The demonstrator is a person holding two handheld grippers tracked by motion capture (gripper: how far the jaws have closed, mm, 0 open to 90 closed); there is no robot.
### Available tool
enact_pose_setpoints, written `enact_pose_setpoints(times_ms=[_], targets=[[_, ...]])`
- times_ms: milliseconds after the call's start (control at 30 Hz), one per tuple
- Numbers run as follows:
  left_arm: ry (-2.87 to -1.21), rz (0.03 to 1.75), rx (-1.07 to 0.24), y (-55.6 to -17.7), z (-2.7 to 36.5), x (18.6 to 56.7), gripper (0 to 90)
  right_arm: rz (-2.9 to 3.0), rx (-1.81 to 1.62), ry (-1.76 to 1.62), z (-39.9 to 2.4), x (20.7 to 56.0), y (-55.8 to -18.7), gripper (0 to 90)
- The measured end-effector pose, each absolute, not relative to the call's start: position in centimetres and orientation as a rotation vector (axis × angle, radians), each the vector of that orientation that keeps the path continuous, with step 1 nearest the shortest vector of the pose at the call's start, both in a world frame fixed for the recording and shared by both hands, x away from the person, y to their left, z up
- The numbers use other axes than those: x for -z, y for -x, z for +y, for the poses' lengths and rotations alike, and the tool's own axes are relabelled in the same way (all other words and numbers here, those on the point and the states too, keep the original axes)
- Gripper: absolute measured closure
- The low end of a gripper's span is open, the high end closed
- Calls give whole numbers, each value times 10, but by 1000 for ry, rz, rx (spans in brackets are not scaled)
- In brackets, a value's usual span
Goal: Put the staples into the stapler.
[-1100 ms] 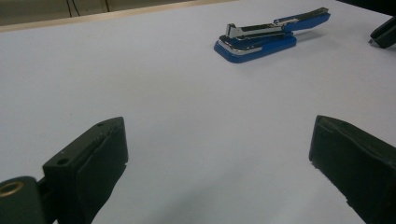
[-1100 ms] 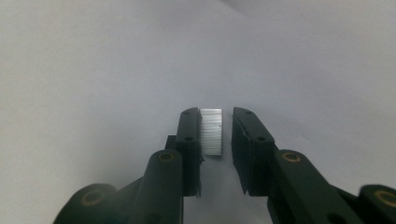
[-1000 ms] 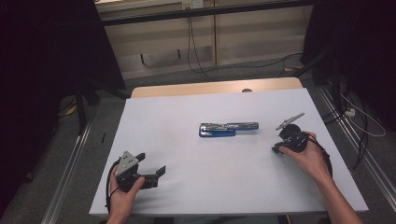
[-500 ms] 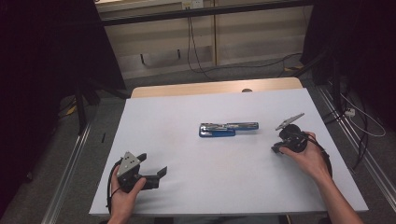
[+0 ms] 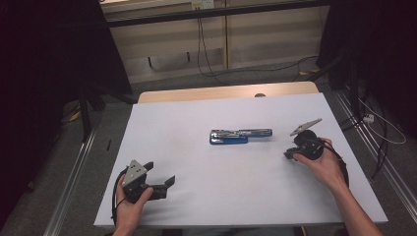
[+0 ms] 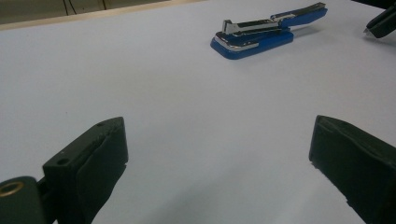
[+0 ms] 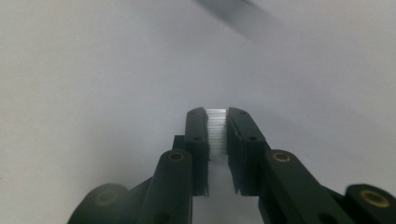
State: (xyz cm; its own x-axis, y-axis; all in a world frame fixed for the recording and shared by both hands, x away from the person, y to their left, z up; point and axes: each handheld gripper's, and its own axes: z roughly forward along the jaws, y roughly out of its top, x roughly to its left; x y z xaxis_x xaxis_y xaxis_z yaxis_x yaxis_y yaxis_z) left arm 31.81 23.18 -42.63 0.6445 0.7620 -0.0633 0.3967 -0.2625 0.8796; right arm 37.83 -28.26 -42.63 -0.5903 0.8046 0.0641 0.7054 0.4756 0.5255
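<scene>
My left gripper point(image 5: 162, 186) sits near the front left corner of the table point(image 5: 206, 206), well left of and nearer to me than the stapler point(image 5: 240, 136). Its jaws stand wide apart with nothing between them, only bare white tabletop, and they face toward the stapler. The stapler lies in the middle of the table, blue with a silver top. From my left gripper view I see it swung open point(image 6: 266, 30), base flat and upper arm stretched out past it, so the channel is exposed.

To the right of the stapler, apart from it, my right gripper point(image 5: 291, 154) rests low over the table. Its jaws are pinched on a strip of staples point(image 7: 216, 130), a pale ribbed bar held upright between the two pads.

I judge the job in hand to be loading that strip into the open stapler. To do it well I should keep the squeeze light, since a strip like this will likely crumble under pressure. I should line the strip up lengthwise with the channel before lowering it, legs down, and bring the left gripper over to pin the blue base so the stapler cannot skate on the smooth top. Only once the strip is seated would I let go.

By count: one stapler, one strip of staples, two grippers, one table.
</scene>
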Motion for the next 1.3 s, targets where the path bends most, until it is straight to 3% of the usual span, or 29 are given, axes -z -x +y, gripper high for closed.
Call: enact_pose_setpoints(times_ms=[1300], targets=[[-1879,926,-488,-318,233,426,46,2431,-1078,-1192,-265,408,-381,792]])
